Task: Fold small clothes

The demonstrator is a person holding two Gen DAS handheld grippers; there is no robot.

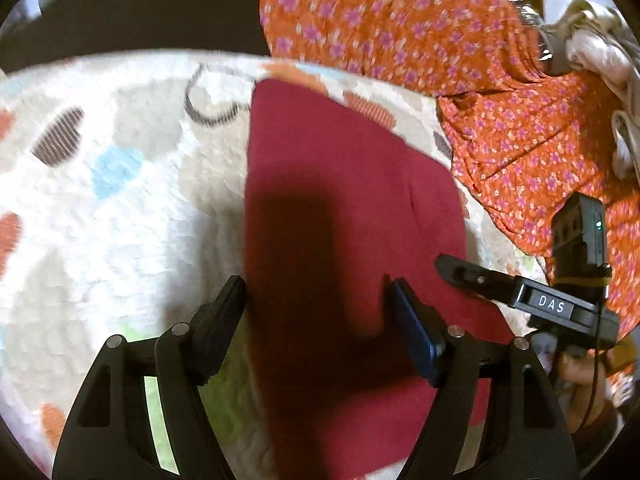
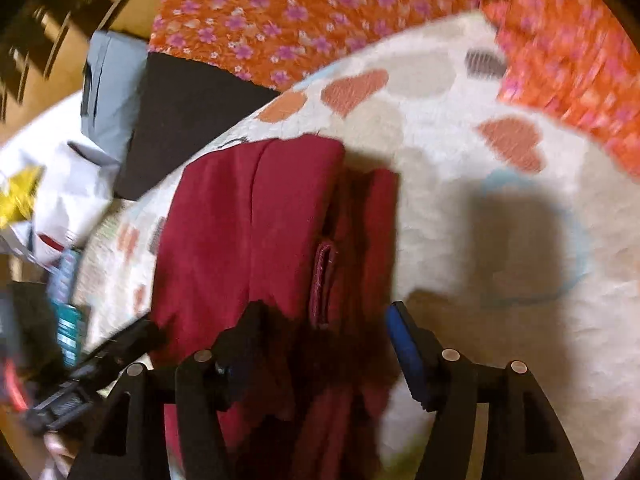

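A dark red garment point(image 1: 344, 216) lies folded on a cream blanket with hearts point(image 1: 120, 216). My left gripper point(image 1: 316, 300) is open just above its near part, one finger past its left edge, one over the cloth. The right gripper point(image 1: 460, 270) shows at the garment's right edge in the left wrist view. In the right wrist view the red garment point(image 2: 248, 232) lies with a folded flap and a hem point(image 2: 326, 280) on its right side. My right gripper point(image 2: 324, 324) is open over its near end, holding nothing. The left gripper point(image 2: 132, 340) shows at lower left.
An orange floral cloth point(image 1: 400, 20) lies bunched at the back and right, and shows at the top of the right wrist view point(image 2: 320, 8). A black block point(image 2: 180, 120), a blue-grey item point(image 2: 112, 88) and clutter sit at the left. The blanket point(image 2: 500, 220) stretches right.
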